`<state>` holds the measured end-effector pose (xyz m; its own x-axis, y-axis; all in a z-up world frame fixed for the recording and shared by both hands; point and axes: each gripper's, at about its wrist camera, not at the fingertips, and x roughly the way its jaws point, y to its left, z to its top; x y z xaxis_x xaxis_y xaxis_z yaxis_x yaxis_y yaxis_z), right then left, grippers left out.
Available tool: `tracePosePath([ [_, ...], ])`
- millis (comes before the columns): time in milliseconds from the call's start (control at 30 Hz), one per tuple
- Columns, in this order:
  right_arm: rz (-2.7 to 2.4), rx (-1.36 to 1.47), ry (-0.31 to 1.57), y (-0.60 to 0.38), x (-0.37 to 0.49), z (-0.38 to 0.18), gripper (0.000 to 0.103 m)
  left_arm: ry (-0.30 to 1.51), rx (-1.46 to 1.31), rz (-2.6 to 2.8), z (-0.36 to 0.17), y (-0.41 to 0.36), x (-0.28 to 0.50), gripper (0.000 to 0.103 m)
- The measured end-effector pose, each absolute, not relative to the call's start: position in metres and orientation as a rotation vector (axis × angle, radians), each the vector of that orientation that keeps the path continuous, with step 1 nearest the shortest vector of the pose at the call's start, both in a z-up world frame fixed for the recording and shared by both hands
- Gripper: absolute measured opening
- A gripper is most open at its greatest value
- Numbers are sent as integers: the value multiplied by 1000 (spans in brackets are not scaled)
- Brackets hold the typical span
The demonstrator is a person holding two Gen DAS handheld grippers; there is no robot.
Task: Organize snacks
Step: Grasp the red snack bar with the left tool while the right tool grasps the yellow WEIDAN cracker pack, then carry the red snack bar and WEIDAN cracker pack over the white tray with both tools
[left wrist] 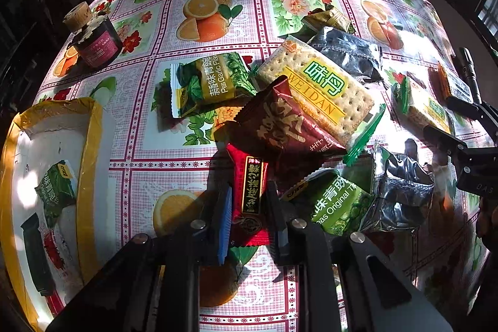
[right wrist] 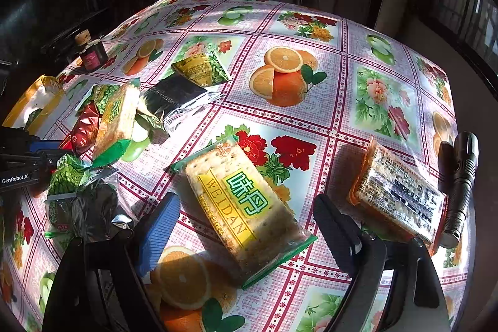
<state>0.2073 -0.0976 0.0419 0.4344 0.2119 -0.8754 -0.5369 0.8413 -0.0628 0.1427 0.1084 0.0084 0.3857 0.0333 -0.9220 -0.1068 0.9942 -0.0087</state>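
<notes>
Pinching a small red snack packet point(left wrist: 249, 201) between its two pads, the left gripper point(left wrist: 249, 207) points steeply down at the near edge of a heap of snacks. Just beyond lie a dark red packet point(left wrist: 280, 126) and a Weidan cracker pack point(left wrist: 320, 89), with a green pea packet point(left wrist: 208, 83) to the left. At far left stands a yellow-rimmed box point(left wrist: 90, 139) with packets inside. The right gripper point(right wrist: 246, 226) hangs with its jaws spread wide on either side of a second cracker pack point(right wrist: 246, 207), the pads clear of it. To its right lie an orange-edged pack point(right wrist: 398, 198) and a flashlight point(right wrist: 460, 182) on the fruit-print tablecloth point(right wrist: 311, 120).
</notes>
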Motion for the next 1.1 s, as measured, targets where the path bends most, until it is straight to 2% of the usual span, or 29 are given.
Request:
tracePosePath([
  [67,485,-371,1062,-95,211,31,87,1169,-85,91,8,109,137,18],
  [100,508,-313,1068,-99,212,30,81,1170,-94,91,9,110,134,18],
  [167,481,-277,1072,-105,209,33,64,1169,-125,86,9,113,126,18],
  [200,466,-253,1083,-108,207,35,50,1170,-140,90,9,115,122,18],
  [433,502,-34,1064,-124,164,47,50,1164,-236,104,14,124,96,18],
  [700,568,132,961,-128,101,85,50,1123,-286,70,33,125,55,18],
  [1100,677,163,946,-97,51,96,50,1093,-303,118,43,130,7,18],
])
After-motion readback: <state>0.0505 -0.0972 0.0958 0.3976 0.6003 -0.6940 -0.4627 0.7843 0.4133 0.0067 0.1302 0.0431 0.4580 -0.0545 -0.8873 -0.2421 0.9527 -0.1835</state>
